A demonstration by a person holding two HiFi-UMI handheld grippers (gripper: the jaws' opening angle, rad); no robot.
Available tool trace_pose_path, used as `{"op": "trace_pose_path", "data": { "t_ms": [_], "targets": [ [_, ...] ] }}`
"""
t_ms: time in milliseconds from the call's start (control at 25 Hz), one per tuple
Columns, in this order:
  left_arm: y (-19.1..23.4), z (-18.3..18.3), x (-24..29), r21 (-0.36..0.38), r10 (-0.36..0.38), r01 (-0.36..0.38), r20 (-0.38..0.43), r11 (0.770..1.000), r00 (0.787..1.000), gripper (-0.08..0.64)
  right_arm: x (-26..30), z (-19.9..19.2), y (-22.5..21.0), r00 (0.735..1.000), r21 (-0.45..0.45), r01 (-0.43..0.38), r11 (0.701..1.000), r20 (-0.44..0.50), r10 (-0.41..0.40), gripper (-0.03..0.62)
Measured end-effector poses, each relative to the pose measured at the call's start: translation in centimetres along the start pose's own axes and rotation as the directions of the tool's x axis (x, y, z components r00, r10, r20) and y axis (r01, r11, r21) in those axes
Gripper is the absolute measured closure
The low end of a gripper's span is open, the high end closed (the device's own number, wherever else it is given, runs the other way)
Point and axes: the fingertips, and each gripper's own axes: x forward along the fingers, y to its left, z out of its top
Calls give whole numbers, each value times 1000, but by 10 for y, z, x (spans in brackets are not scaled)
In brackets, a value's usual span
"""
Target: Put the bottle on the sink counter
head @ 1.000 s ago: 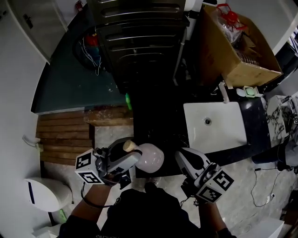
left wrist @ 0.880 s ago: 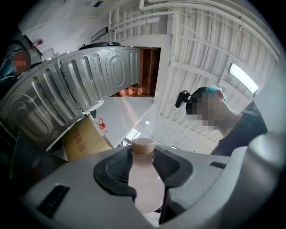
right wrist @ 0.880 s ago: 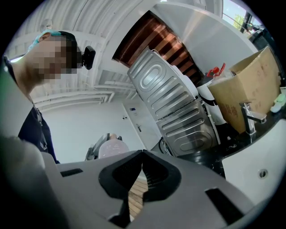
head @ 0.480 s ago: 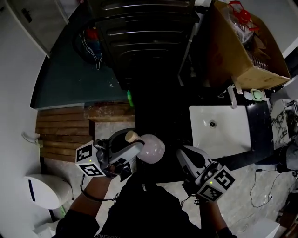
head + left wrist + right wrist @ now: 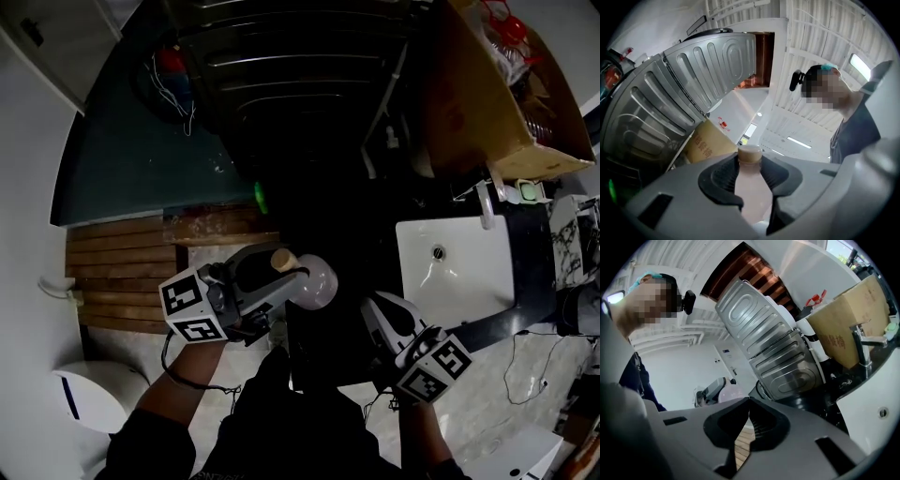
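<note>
dark ribbed metal panels [image 5: 300,66] fill the top of the head view, with a cardboard box [image 5: 478,103] to their right. below the box a white sink [image 5: 455,272] sits in the black sink counter [image 5: 531,272]. left of the sink, off the counter, the left gripper [image 5: 286,275] has its 2 jaws clamped on the neck of a pale bottle [image 5: 314,281], its tan cap [image 5: 749,153] poking above them. the right gripper [image 5: 377,314] is empty, jaws pressed together.

- Wooden slats [image 5: 117,272] lie at your left, beside a white wall [image 5: 28,187].
- A cardboard box [image 5: 478,103] stands ahead to your right.
- Strip lights [image 5: 799,142] glow overhead.
</note>
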Motion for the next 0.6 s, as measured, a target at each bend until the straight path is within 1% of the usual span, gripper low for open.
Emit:
{"op": "trace_pose_path", "data": {
  "t_ms": [160,480,600],
  "targets": [
    [35,-6,2,25,19,-18,-43,1000,999,422,13,-3,-14,999,23,35,999,-1,-35,568],
    [103,-20,10,80,66,-57,-122,995,990,422,26,-22,-29,997,59,69,996,-41,-66,568],
    [124,-25,15,85,78,-67,-144,994,986,422,27,-26,-37,996,72,84,994,-48,-81,568]
  ]
}}
